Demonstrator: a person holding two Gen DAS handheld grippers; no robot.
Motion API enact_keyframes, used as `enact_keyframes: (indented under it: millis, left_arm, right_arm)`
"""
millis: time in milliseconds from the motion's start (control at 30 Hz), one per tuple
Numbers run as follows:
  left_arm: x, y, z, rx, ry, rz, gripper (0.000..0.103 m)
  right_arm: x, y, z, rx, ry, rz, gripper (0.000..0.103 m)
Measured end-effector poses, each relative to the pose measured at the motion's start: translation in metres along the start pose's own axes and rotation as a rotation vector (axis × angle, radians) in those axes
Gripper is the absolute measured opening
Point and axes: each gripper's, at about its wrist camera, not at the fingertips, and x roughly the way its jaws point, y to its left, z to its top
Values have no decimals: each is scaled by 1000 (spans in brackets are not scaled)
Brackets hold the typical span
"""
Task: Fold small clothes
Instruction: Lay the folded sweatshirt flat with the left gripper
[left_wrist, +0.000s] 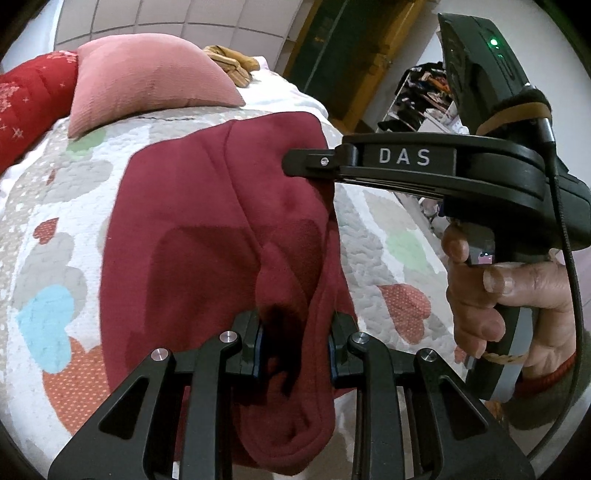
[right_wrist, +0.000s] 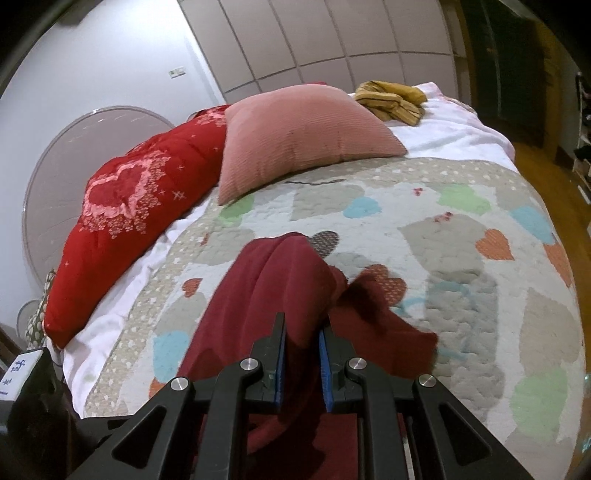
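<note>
A dark red fleece garment (left_wrist: 207, 229) lies over the heart-patterned quilt (left_wrist: 48, 229) on the bed. My left gripper (left_wrist: 295, 339) is shut on a bunched fold of it at the near edge. My right gripper (left_wrist: 314, 162) comes in from the right in the left wrist view and pinches the garment's far right corner. In the right wrist view the right gripper (right_wrist: 302, 354) is shut on a raised fold of the garment (right_wrist: 280, 280), which hangs down toward the quilt (right_wrist: 461, 258).
A pink cushion (right_wrist: 299, 133) and a red heart-print pillow (right_wrist: 125, 221) lie at the head of the bed. A mustard striped cloth (right_wrist: 391, 96) lies beyond the cushion. The bed's right edge drops to a wooden floor (right_wrist: 535, 162). A cluttered rack (left_wrist: 424, 99) stands to the right.
</note>
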Motion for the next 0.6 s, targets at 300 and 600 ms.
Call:
enact_keyframes:
  millis: [300,600]
  left_arm:
    - [32,-13,2,8,47,22,23]
    - [53,-18,-2,1,74,38,24]
  right_arm:
    - [18,-33,-7,47,32,-31,14]
    - [41,-51,-19,72,63,-85,14]
